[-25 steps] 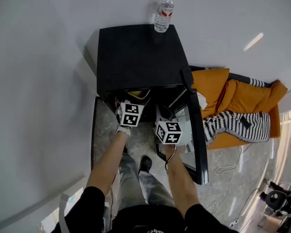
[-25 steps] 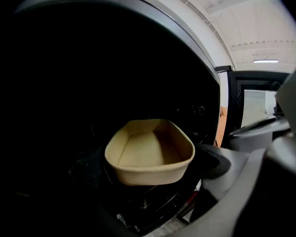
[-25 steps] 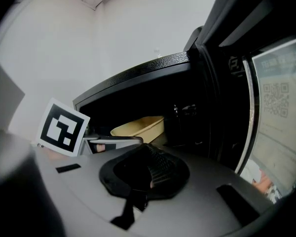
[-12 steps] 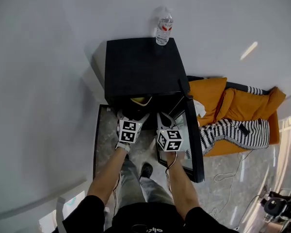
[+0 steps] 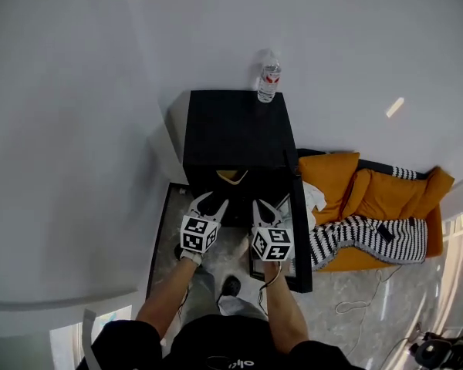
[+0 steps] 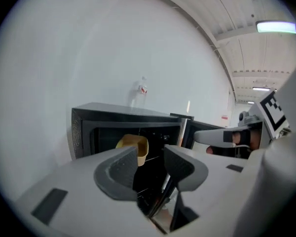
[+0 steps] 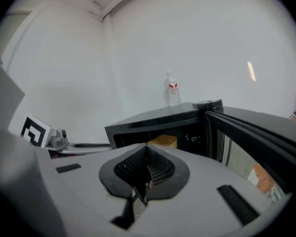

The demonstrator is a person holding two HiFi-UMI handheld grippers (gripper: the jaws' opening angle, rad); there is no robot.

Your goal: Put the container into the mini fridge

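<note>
Left gripper (image 5: 208, 200) (image 6: 152, 157): held just outside the open front of the mini fridge (image 5: 235, 129) (image 6: 118, 113); jaws closing, a gap left between the pads, nothing between them; no contact with the container (image 5: 232, 176) (image 6: 133, 144).
Container: yellow, open-topped; sitting inside the fridge on an upper shelf, toward the left side of the cavity; seen from the left gripper view beyond and just above the left jaw tip, clear of it.
Right gripper (image 5: 268, 205) (image 7: 147, 164): beside the left one, level with it; jaws fully together, gripping nothing; container (image 7: 164, 141) straight ahead past the tips, apart from them.
Door (image 5: 302, 237) (image 7: 256, 132): swung wide open on the right, glass-paned.
Water bottle (image 5: 268, 78) (image 6: 140, 90) (image 7: 173, 93): upright on the fridge top, at the back right corner.
</note>
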